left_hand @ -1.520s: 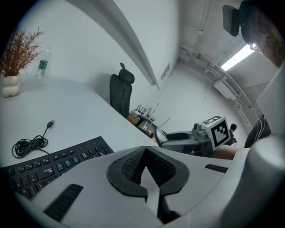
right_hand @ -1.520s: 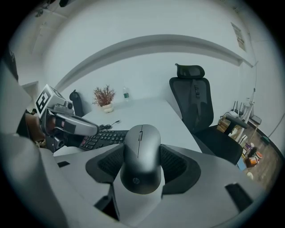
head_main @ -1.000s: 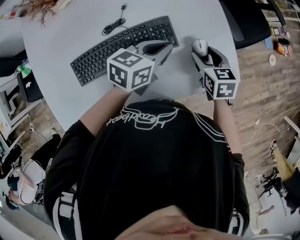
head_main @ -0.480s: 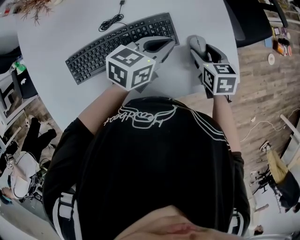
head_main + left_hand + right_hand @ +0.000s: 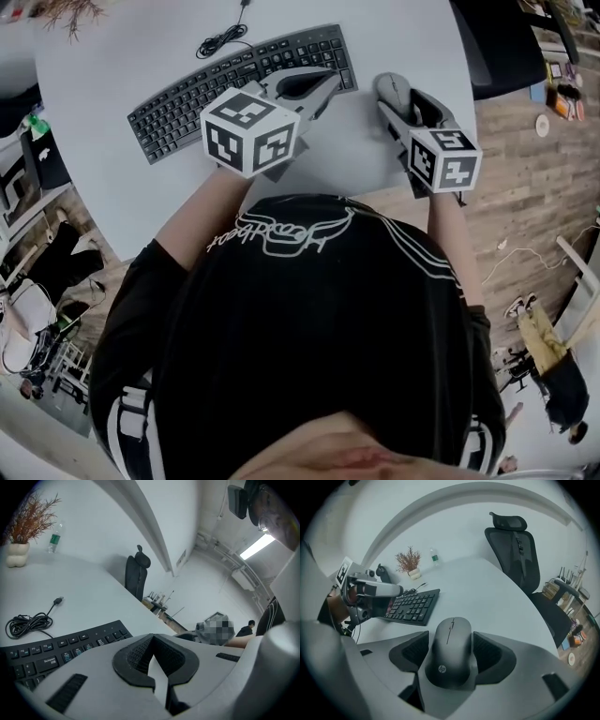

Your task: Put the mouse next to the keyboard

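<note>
A dark grey HP mouse sits between the pads of my right gripper, which is shut on its sides. In the head view the mouse is just right of the black keyboard, with the right gripper behind it on the white table. My left gripper hovers over the keyboard's right end. In the left gripper view its jaws are shut, tips touching, with nothing between them. The keyboard lies below and to their left.
The keyboard's coiled cable lies behind it. A dried plant in a white pot and a water bottle stand at the far side. A black office chair is beyond the table's right edge.
The right gripper has carried the mouse slightly left, closer to the keyboard's right end. The left gripper has shifted a little left and stays shut.
</note>
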The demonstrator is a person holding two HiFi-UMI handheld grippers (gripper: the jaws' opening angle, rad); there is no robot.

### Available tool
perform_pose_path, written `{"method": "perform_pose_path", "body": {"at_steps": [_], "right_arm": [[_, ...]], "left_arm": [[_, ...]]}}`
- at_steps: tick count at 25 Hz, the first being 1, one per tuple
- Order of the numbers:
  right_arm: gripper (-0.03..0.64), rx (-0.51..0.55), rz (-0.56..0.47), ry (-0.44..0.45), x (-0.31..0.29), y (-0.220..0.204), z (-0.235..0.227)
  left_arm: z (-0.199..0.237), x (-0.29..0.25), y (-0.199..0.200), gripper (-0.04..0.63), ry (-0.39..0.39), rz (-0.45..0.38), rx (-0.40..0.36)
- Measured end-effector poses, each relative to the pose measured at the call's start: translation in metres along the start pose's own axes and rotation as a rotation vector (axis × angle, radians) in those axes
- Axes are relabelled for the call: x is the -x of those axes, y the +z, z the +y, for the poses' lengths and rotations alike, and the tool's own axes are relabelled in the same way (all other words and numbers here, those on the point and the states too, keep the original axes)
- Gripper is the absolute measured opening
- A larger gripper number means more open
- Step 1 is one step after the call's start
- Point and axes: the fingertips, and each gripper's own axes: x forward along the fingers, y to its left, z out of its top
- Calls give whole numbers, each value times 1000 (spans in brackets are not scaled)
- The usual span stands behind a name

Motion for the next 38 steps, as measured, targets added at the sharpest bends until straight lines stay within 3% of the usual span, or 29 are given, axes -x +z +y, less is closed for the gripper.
{"method": "perform_pose_path", "body": {"at_steps": [7,11,12,14,17,21,25,31,38], "right_arm": [[258,56,-203,58,41,29,9],[256,140,-317,112,90,43,35],[242,175,-352,108,106,45,41],[96,255,-419,87,140,45,55],[40,349,-489,98,189,32,84],[14,398,-563,199,250,15,123],[12,383,-579,282,288,-16,148],[12,375,-562,292,333,-77,169],[12,275,-558,298,362,-120,176]], "left_arm": [[-17,6,-4,8,11,1,-12],[-45,21,-1,8,37,-34,-63],[-53,27,-1,8,54,-45,-78],[-73,40,-4,8,81,-70,-92],[-120,64,-13,8,89,-103,-124],[-183,86,-21,8,109,-136,-207],[-242,105,-37,8,86,-188,-218],[-339,130,-66,8,36,-248,-304],[-388,147,-103,8,35,-262,-298]]}}
